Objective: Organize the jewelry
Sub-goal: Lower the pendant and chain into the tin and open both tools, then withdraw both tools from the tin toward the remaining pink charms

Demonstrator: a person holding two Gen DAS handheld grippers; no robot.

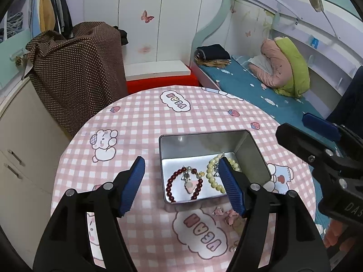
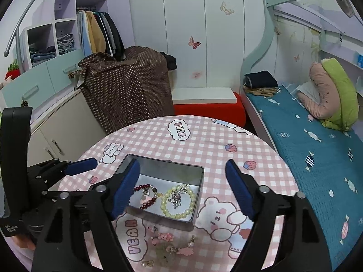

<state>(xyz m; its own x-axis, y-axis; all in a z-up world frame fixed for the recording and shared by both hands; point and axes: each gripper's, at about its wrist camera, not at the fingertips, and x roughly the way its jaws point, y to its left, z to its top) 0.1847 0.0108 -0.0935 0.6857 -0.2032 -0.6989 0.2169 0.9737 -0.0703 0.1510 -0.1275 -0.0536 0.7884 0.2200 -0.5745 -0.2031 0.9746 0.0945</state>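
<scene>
Left tongs [image 1: 181, 176]: hovering low over the table, blue ribbed pads spread wide, nothing between them; left pad above bare cloth, right pad in front of the tin's near right part, overlapping the pale bracelet in view.
Right tongs [image 2: 182, 185]: hanging above the near side of the tin, pads likewise wide apart and empty; left pad crossing the tin's left wall in view, right pad over the cloth to the tin's right.
Tin [image 1: 249, 151]: open, grey metal, rectangular, sitting on the table near its middle, no lid seen.
Red bracelet [image 1: 171, 182]: lying flat inside the tin, left half, dark red beads with a pink charm and small metal bits within the loop.
Pale bracelet [image 2: 179, 215]: lying flat inside the tin, right half, just beside the red one, cream beads.
Chain [image 2: 177, 198]: silver, bunched inside the pale bracelet's loop.
Loose pieces [image 2: 165, 238]: scattered on the cloth outside the tin, just in front of its near wall; small pink and gold items, too small to tell apart.
Table [image 1: 140, 117]: round, covered with pink checked cloth printed with bears and cloud labels.
Bed [image 2: 306, 158]: to the right of the table, teal cover, pink and green bedding rolled at the far end.
Spotted cloth [image 1: 79, 79]: brown, draped over something behind the table, left.
</scene>
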